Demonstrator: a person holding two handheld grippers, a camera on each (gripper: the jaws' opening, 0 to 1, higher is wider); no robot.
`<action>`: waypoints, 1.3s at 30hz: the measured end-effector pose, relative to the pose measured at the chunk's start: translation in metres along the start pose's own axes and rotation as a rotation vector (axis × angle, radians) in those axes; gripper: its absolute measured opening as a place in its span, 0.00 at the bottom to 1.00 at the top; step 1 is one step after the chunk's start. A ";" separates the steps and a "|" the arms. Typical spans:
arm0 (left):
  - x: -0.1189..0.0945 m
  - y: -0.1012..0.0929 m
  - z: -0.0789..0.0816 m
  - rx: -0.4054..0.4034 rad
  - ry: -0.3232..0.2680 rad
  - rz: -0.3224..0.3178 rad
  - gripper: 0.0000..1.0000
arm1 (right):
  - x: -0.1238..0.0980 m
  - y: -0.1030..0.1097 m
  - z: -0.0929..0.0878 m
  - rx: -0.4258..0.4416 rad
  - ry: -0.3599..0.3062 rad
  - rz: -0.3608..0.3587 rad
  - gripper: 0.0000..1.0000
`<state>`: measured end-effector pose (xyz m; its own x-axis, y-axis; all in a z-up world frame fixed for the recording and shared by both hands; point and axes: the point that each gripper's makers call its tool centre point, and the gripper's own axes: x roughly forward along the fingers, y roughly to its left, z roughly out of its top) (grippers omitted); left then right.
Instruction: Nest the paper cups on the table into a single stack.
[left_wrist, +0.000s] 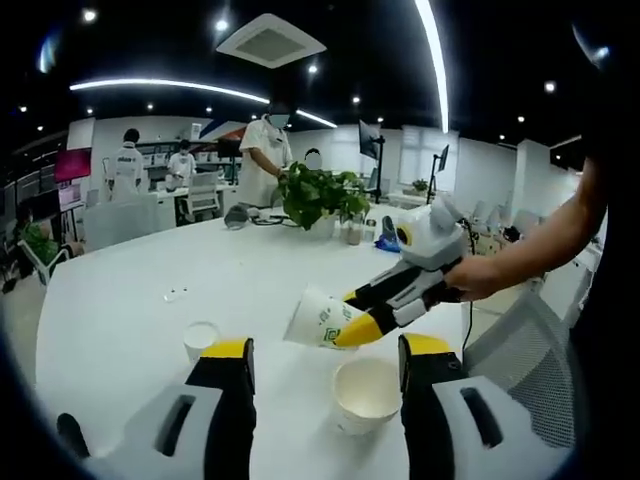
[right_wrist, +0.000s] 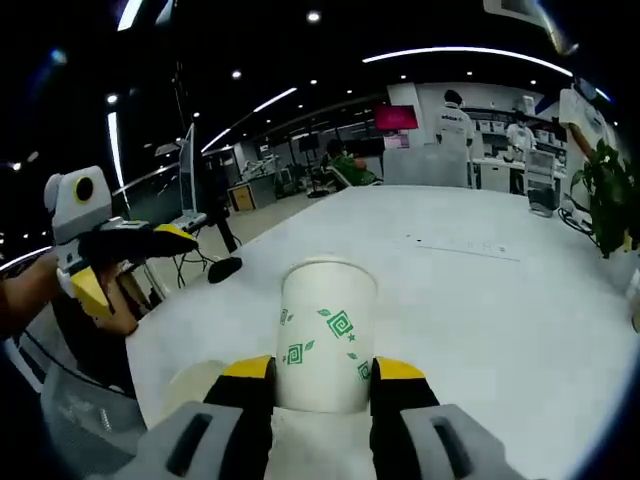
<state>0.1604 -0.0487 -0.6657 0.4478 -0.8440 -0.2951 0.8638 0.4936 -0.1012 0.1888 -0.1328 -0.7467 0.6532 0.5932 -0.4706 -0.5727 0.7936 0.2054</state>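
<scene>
- Left gripper (left_wrist: 325, 365): its two yellow-tipped jaws are standing spread apart above the white table (left_wrist: 130, 300), gripping nothing.
- An upright paper cup (left_wrist: 366, 394) is sitting on the table between those jaws, close against the right-hand jaw, with its open mouth facing up.
- A second, smaller white cup (left_wrist: 201, 338) is standing on the table just beyond the left-hand jaw, apart from the first.
- Right gripper (right_wrist: 322, 372): in the right gripper view its jaws are pinching a printed paper cup (right_wrist: 325, 335) by the sides, near one end. The cup is carrying green leaf and square-spiral marks.
- In the left gripper view the same right gripper (left_wrist: 358, 318) is entering from the right in a person's hand (left_wrist: 480, 275), holding the printed cup (left_wrist: 318, 318) tilted on its side above the table, just beyond and to the left of the upright cup.
- In the right gripper view the left gripper (right_wrist: 135, 250) is hanging at the left, past the table edge; its jaw state cannot be told from this angle.
- A potted plant (left_wrist: 318, 195) is standing at the far side of the table.
- Beyond the table, several people in white shirts (left_wrist: 262, 160) are standing among desks and monitors.
</scene>
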 end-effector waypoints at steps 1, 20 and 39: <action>0.002 -0.001 0.002 0.007 0.002 -0.010 0.53 | -0.001 0.002 0.000 -0.009 -0.004 0.006 0.36; 0.016 -0.039 0.009 0.090 0.053 -0.221 0.28 | -0.039 0.064 0.008 -0.198 -0.084 0.157 0.36; -0.007 -0.075 0.033 0.063 -0.046 -0.417 0.01 | -0.054 0.098 0.011 -0.166 -0.135 0.373 0.36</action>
<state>0.1001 -0.0871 -0.6252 0.0653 -0.9779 -0.1987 0.9849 0.0951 -0.1443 0.1023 -0.0856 -0.6917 0.4391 0.8563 -0.2719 -0.8466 0.4957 0.1939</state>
